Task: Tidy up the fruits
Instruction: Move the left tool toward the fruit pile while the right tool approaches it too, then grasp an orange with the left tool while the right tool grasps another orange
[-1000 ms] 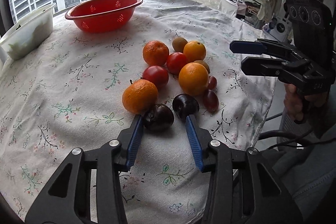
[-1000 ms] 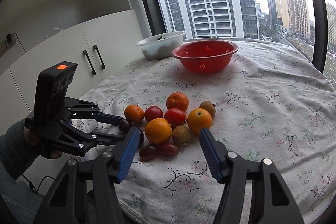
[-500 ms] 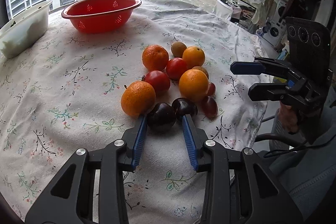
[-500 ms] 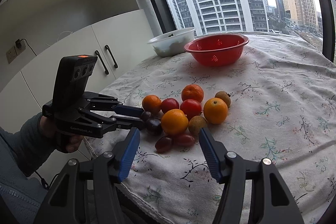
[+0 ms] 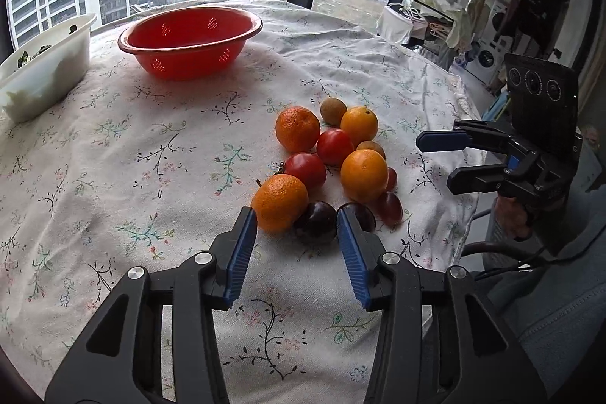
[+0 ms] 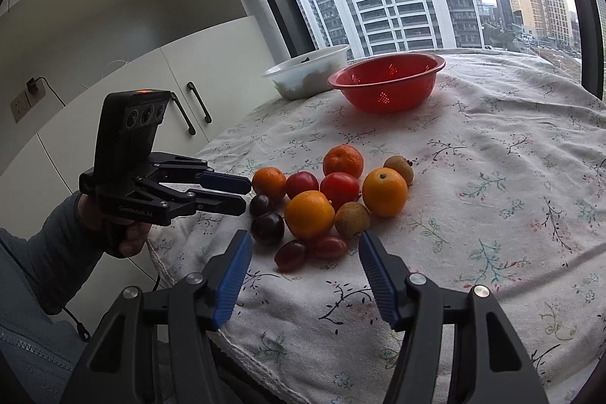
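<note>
A cluster of fruit lies on the flowered tablecloth: oranges [image 5: 363, 174], tangerines [image 5: 279, 202], tomatoes [image 5: 305, 169], kiwis, red grapes and two dark plums. My left gripper [image 5: 297, 216] is open, its tips on either side of the near dark plum [image 5: 315, 225], not closed on it; it also shows in the right wrist view [image 6: 240, 194]. My right gripper [image 6: 305, 241] is open and empty, just short of the red grapes [image 6: 291, 254]; in the left wrist view it [image 5: 435, 158] hovers right of the fruit. An empty red colander [image 5: 189, 40] stands at the back.
A white bowl [image 5: 45, 70] with some greens stands beside the colander [image 6: 386, 82] at the far edge. The table edge runs close below the fruit in the right wrist view. White cabinets [image 6: 132, 74] stand behind the left gripper.
My left gripper narrowed around the near dark plum, then opened wider again and drew back slightly. My right gripper shifted closer to the fruit cluster.
</note>
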Demonstrator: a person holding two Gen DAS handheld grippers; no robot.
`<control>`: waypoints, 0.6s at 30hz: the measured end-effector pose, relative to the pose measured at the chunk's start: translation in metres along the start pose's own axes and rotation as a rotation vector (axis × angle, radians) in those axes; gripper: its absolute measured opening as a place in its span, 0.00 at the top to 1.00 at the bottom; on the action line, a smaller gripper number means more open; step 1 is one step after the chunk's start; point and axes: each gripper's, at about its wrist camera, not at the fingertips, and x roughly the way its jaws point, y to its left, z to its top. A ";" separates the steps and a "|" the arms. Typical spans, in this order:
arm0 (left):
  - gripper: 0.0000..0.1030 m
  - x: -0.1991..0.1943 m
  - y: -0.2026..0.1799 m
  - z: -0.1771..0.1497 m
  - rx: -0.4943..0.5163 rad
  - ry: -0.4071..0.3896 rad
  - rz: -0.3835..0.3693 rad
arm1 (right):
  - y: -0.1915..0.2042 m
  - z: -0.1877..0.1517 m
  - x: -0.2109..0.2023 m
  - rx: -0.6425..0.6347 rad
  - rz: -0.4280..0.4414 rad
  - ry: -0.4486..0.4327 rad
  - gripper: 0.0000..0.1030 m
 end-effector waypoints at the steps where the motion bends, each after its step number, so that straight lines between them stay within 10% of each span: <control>1: 0.41 0.000 0.001 0.004 0.000 0.002 0.020 | 0.000 0.002 0.001 0.001 0.002 0.002 0.39; 18: 0.40 0.020 0.006 0.013 0.026 0.082 0.031 | 0.027 0.026 0.050 -0.166 -0.143 0.133 0.55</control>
